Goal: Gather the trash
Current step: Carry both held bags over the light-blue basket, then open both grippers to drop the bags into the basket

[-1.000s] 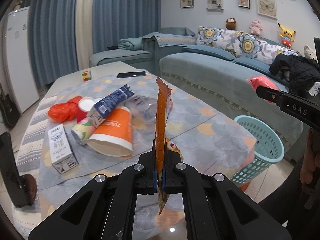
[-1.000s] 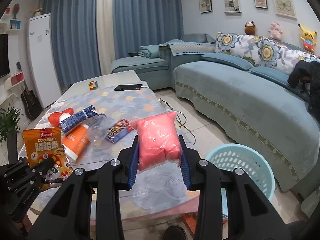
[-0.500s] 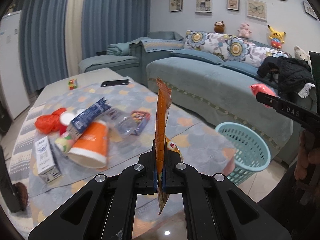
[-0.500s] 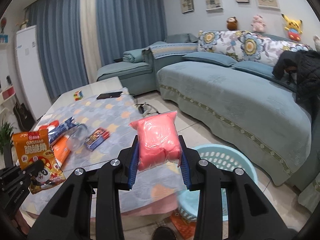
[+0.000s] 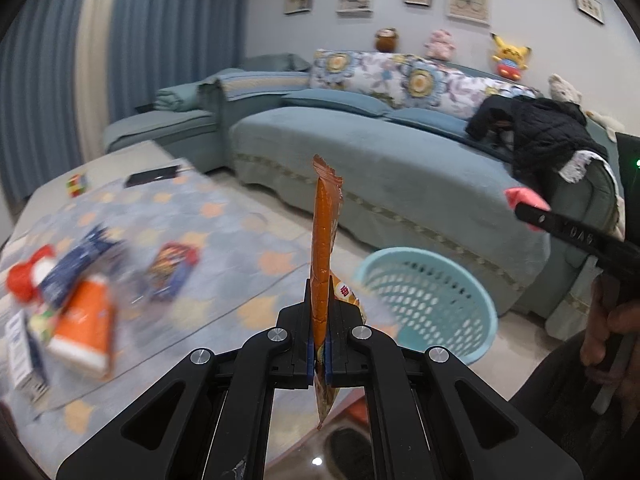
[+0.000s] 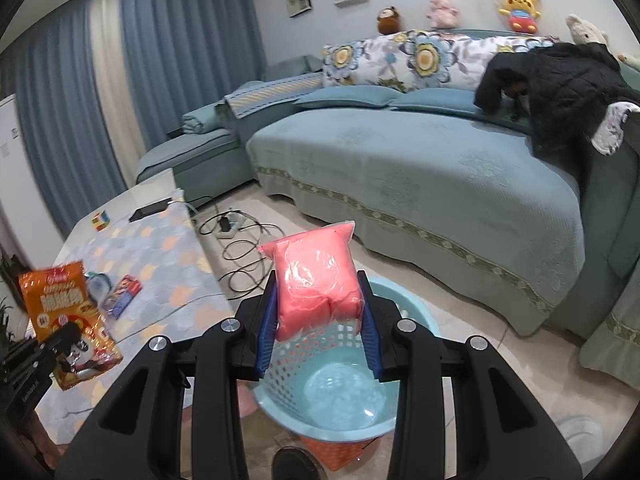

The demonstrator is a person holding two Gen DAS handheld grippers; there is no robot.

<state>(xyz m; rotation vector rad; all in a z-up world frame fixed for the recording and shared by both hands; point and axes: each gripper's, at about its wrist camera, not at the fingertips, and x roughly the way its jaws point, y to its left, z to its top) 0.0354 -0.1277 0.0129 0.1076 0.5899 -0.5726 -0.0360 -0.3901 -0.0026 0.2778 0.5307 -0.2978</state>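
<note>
My left gripper point(image 5: 319, 344) is shut on an orange snack bag point(image 5: 326, 232), seen edge-on and held upright above the table edge; the bag also shows in the right wrist view point(image 6: 66, 316). My right gripper point(image 6: 318, 332) is shut on a pink plastic bag point(image 6: 316, 280) and holds it directly above the light blue laundry-style basket point(image 6: 340, 404). The basket stands on the floor beside the table and also shows in the left wrist view point(image 5: 432, 300). The pink bag's tip also shows in the left wrist view point(image 5: 524, 200).
The table point(image 5: 224, 232) carries more trash: an orange cup point(image 5: 86, 324), a blue packet point(image 5: 76, 272), a red bag point(image 5: 22, 280), a small carton point(image 5: 20, 356), a wrapper point(image 5: 172, 268). A blue sofa point(image 6: 440, 184) is behind the basket. Cables point(image 6: 236, 240) lie on the floor.
Both grippers have swung right, away from the table. The right gripper with the pink bag has moved over the basket. The left still holds the snack bag.
</note>
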